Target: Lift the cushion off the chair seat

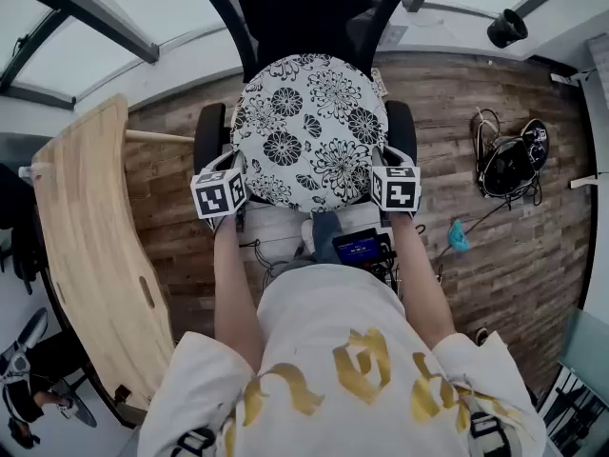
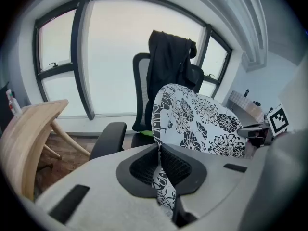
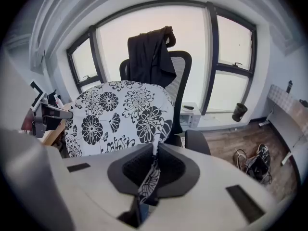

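The floral cushion (image 1: 309,131) looks raised, tilted off the office chair (image 1: 209,131) seat, so the lift seems nearly done, with the left gripper (image 2: 159,154) and right gripper (image 3: 154,158) fingers clenched on its edges.

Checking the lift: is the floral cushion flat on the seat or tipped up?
Tipped up: the floral cushion stands steeply before the chair back, its edge pinched in the left gripper and right gripper.

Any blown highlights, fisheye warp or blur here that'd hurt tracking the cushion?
Left gripper view: windows blown out white, frames bent by fisheye, dark corners; cushion pattern sharp. Right gripper view: same washed-out glass and warp; jacket on the chair a near-black silhouette. Head view: even light, no glare, cushion crisp, edges mildly curved.
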Action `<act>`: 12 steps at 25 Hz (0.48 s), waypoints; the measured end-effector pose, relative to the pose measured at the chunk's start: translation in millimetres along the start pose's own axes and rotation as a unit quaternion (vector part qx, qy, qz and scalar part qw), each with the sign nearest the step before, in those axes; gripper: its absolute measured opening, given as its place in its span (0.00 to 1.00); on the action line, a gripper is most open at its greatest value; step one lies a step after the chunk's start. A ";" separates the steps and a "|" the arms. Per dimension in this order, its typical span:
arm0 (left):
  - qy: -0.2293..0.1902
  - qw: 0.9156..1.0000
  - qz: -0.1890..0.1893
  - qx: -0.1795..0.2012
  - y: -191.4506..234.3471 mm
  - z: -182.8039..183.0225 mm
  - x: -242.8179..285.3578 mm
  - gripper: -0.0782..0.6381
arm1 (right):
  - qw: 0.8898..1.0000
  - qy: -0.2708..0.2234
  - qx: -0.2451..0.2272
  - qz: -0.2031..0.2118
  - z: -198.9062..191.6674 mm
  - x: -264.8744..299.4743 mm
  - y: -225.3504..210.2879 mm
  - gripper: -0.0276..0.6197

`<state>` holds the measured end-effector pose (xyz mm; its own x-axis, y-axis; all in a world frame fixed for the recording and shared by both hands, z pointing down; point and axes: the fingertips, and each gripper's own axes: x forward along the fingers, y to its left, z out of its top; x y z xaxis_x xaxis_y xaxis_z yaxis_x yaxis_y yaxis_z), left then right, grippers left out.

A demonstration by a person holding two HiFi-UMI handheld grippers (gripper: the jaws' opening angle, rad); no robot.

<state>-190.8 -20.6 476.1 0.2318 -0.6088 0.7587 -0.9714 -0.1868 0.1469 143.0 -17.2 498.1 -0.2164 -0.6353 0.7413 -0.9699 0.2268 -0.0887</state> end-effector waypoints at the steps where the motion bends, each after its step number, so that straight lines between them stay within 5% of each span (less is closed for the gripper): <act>1: -0.002 1.000 0.001 0.003 0.2 0.7 -4.3 0.14 | 1.000 -0.003 0.001 0.001 0.2 -4.3 -0.3 0.09; 12: -0.019 1.000 0.008 0.000 4.6 6.0 -27.8 0.14 | 1.000 -0.021 0.002 -0.001 2.7 -35.2 0.0 0.09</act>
<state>-201.4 -9.2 451.9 0.2180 -0.6413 0.7356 -0.9750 -0.1771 0.1345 150.3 3.1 470.2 -0.2181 -0.6667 0.7127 -0.9709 0.2219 -0.0895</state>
